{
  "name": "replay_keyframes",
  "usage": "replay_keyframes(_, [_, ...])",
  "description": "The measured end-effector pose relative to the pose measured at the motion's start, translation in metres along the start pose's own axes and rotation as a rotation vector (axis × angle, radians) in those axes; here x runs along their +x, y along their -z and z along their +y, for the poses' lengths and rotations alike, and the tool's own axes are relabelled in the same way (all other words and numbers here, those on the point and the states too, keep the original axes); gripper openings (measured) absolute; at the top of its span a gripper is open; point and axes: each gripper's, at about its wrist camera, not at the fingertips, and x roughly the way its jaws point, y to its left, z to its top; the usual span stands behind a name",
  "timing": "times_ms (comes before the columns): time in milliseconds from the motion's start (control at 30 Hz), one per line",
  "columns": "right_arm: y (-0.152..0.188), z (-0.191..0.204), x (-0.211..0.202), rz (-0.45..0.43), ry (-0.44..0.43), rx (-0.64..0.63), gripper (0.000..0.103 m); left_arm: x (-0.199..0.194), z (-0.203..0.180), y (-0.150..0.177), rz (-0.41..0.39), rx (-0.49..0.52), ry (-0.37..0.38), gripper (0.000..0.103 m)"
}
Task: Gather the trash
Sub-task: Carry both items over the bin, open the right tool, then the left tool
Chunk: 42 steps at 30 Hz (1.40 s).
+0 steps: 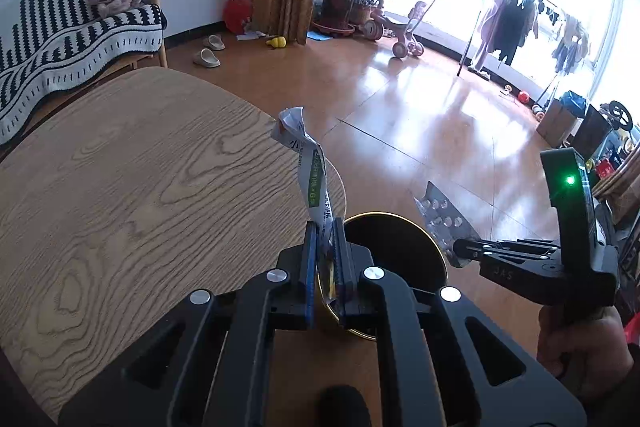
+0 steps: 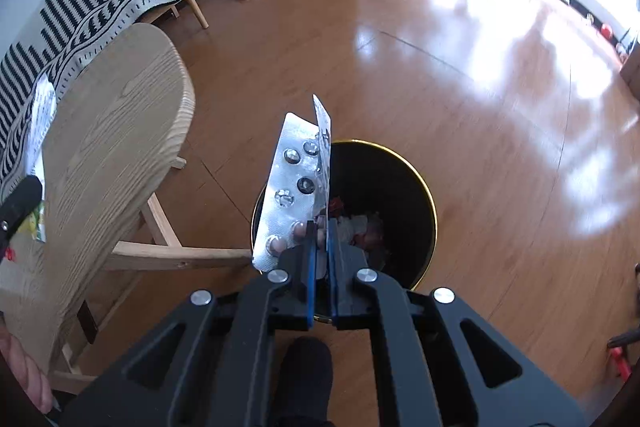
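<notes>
Both hand-held grippers [image 1: 325,247] [image 2: 322,251] above bin [image 2: 424,195]

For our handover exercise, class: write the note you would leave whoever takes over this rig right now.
Left gripper: shut on a crumpled paper wrapper, held at the table edge by the bin.
Right gripper: shut on a blister pack, held over the black bin.
Done: both pieces picked up; the bin already holds some trash.
Left: open the fingers and drop each piece in. Paper also lies on the table.
</notes>
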Motion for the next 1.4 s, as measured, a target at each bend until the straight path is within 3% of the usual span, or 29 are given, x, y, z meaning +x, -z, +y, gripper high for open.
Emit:
replay_keyframes(767, [-0.018, -0.006, 0.006, 0.0, -0.018, 0.076, 0.007, 0.011, -0.006, 0.0, 0.015, 0.0, 0.016, 0.007])
replay_keyframes(800, [-0.019, -0.008, 0.005, -0.005, -0.017, 0.084, 0.009, 0.011, -0.006, 0.0, 0.015, -0.001, 0.021, 0.007])
replay_keyframes(867, [-0.019, -0.011, 0.001, -0.016, -0.014, 0.098, 0.025, 0.012, -0.008, 0.001, 0.017, -0.005, 0.033, 0.007])
replay_keyframes(900, [-0.019, -0.013, -0.003, -0.036, -0.01, 0.108, 0.052, 0.014, -0.01, 0.001, 0.02, -0.007, 0.04, 0.007])
replay_keyframes(933, [-0.019, -0.014, -0.008, -0.059, -0.006, 0.112, 0.069, 0.016, -0.012, 0.001, 0.026, -0.011, 0.052, 0.007])
replay_keyframes(1300, [-0.021, -0.044, -0.034, -0.157, 0.024, 0.222, 0.074, 0.06, -0.055, 0.009, 0.146, 0.0, 0.248, 0.007])
replay_keyframes(1400, [-0.019, -0.053, -0.042, -0.185, 0.036, 0.254, 0.076, 0.069, -0.063, 0.012, 0.162, 0.001, 0.262, 0.007])
